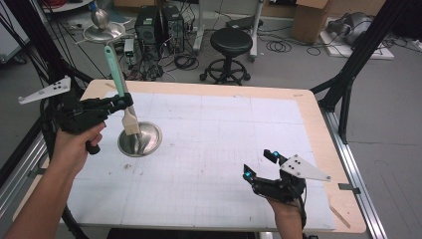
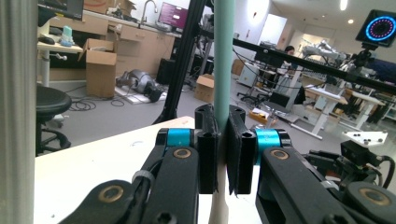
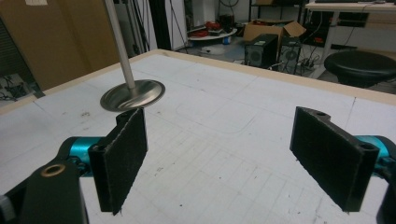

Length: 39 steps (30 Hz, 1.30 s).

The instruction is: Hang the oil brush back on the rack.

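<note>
At the left of the high view, the left gripper [image 1: 119, 103] is clamped on the mint-green handle of a brush [image 1: 118, 79], which stands nearly upright, its pale bristles hanging just below the jaws. Directly beneath the bristles sits a round steel dish [image 1: 142, 140], a thin metal rod rising from its middle; whether the bristles touch the dish cannot be told. The dish lies near the table's [image 1: 209, 149] left wooden edge, and the gripper's body hangs out past that edge. To the right of the dish the white gridded surface runs bare toward the right gripper [image 1: 260, 166], well apart from the brush, jaws spread wide with nothing between them, near the table's front edge.
</note>
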Motion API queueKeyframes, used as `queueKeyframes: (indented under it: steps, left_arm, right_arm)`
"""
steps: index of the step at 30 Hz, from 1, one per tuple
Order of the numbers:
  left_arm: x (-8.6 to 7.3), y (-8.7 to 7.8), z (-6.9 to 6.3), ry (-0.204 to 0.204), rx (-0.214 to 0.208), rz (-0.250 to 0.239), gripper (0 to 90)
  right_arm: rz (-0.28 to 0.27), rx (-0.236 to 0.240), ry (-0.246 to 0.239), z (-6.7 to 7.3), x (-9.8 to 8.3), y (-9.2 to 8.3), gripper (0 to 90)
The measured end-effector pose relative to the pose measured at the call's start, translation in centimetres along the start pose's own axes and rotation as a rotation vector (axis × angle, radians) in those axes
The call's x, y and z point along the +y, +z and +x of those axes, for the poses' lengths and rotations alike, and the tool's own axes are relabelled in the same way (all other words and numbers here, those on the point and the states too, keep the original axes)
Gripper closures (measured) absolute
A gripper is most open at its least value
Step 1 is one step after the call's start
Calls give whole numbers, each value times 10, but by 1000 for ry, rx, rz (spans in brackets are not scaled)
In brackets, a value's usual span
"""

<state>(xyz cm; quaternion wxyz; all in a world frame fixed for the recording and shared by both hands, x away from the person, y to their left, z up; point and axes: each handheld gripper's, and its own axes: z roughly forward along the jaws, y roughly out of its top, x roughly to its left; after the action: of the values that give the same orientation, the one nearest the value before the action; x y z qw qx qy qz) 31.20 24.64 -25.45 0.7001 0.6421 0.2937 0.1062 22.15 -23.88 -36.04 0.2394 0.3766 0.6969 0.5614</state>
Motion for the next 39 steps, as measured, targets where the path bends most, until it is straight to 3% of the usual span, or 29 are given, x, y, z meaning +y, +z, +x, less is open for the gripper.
queueKeyframes:
  steps: [10,15,18,19,20,22,23,25,29,32,33,36,39]
  left_arm:
    - [0,2,12,-45,22,8,838]
    - [0,2,11,-29,46,9,835]
    - [-1,0,11,-16,75,-11,674]
    - [-4,-4,10,33,105,-31,632]
    - [-6,-7,9,46,113,-42,598]
    - [-8,-10,10,60,120,-50,562]
    - [-13,-16,9,71,128,-65,466]
    - [-19,-23,8,76,135,-71,396]
    - [-35,-36,5,114,158,-61,303]
    - [-44,-41,2,118,190,-52,253]
    - [-55,-46,-2,126,216,-35,239]
    - [-66,-51,-5,139,219,-15,153]
    - [-91,-60,-12,156,207,-7,155]
  right_arm:
    - [-1,12,-3,1,0,1,179]
    - [5,15,-2,0,-1,0,179]
    - [2,10,-2,-1,-2,-1,179]
    - [2,5,3,-1,-3,-2,179]
    - [1,3,4,-1,-3,-3,179]
    - [-1,-4,6,-2,-3,-4,179]
    - [-5,-13,5,-4,-4,-5,179]
    - [-5,-21,10,-6,-5,-7,179]
    - [-4,-38,7,-10,-6,-10,179]
    - [-10,-47,9,-11,-7,-11,179]
    - [-23,-50,15,-13,-9,-12,179]
    - [-28,-47,9,-14,-10,-13,179]
    - [-32,-47,-4,-16,-13,-14,179]
